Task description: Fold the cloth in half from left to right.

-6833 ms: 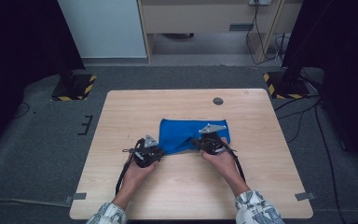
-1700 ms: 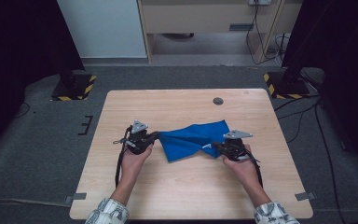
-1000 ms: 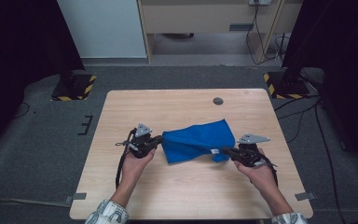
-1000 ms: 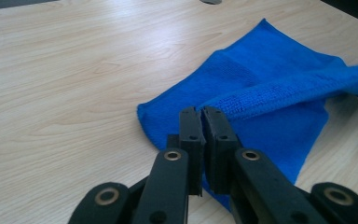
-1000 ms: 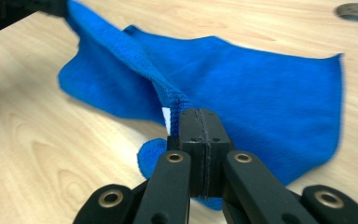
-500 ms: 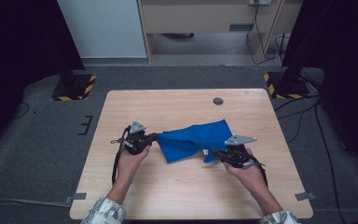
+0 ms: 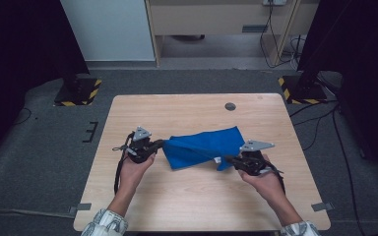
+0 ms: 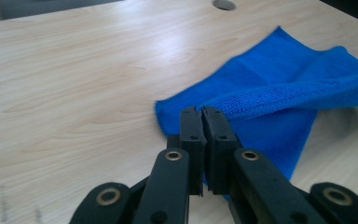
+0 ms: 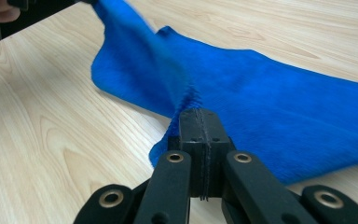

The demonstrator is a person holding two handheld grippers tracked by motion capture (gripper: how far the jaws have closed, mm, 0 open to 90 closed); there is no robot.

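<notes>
A blue cloth lies partly folded in the middle of the wooden table. My left gripper is shut on the cloth's left corner, and in the left gripper view its jaws pinch a thick folded edge of the cloth just above the tabletop. My right gripper is shut on the cloth's near right corner. In the right gripper view the cloth stretches away from the closed jaws toward the other hand at the top left. The edge between the two grippers is lifted and pulled fairly taut.
A round cable hole sits near the table's far edge. Beyond the table are a pale cabinet, a wooden shelf unit and two stand bases with yellow-black stripes on grey carpet.
The right gripper has shifted slightly toward the left with its corner of the cloth. The left gripper has stayed where it was, still gripping its corner.
</notes>
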